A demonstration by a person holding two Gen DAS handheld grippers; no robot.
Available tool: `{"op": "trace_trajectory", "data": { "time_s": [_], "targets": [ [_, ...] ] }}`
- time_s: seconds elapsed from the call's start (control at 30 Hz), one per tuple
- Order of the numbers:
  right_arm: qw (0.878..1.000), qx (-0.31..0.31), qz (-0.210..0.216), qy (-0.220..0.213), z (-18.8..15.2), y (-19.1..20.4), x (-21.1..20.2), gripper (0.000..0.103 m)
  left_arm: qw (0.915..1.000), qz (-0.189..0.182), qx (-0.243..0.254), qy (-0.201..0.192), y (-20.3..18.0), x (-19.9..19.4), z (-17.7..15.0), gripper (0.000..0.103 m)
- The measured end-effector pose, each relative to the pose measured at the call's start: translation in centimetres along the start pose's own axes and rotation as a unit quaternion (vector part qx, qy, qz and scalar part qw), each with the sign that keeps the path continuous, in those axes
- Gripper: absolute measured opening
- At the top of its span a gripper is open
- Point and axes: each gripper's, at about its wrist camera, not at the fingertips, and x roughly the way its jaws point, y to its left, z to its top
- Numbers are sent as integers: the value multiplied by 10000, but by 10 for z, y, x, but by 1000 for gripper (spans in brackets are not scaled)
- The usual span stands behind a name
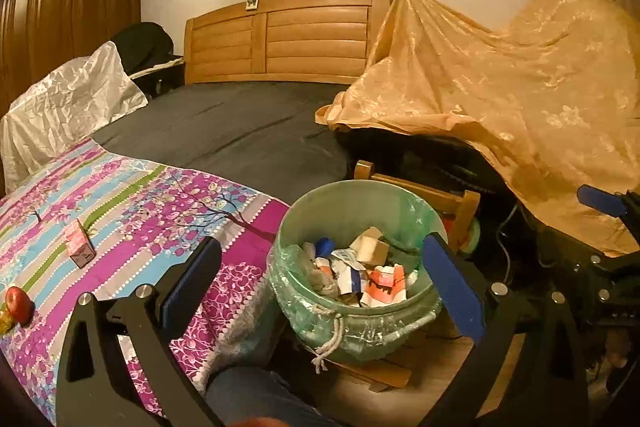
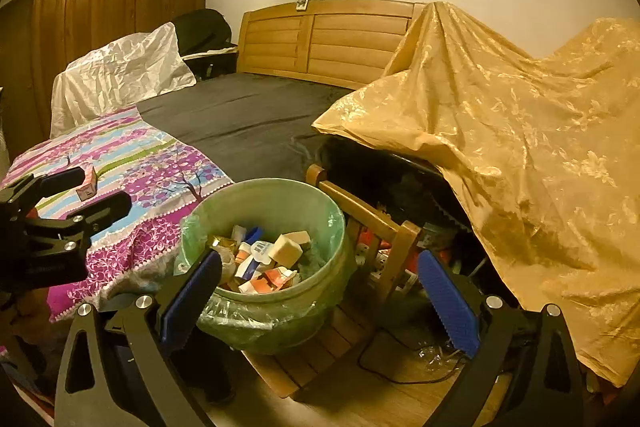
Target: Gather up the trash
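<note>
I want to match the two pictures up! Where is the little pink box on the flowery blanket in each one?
Left wrist view: the little pink box stands at the left, on the flowery blanket, left of the left gripper.
Right wrist view: it shows at the far left, partly hidden behind the left gripper.
Shared landmark: the green trash bucket, right of the blanket in both.

The bin [image 1: 356,283] stands on a low wooden chair [image 2: 360,211] just beside the bed [image 1: 224,131], with scraps [image 1: 360,271] inside it. On the bedspread [image 1: 132,203], to its left, lie a small carton [image 1: 80,243] and an apple [image 1: 18,303]. A draped cloth [image 1: 520,99] rises to the right.
</note>
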Motion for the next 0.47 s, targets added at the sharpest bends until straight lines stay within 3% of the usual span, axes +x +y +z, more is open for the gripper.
{"op": "trace_trajectory", "data": {
  "time_s": [0.23, 0.47],
  "targets": [
    [9998, 95, 10, 190, -3, 1, 7, 98, 9999, 94, -18, -65, 2, -4, 4, 97],
    [9997, 16, 131, 227, 3, 11, 15, 98, 9988, 362, -300, 134, 16, -2, 6, 97]
  ]
}}
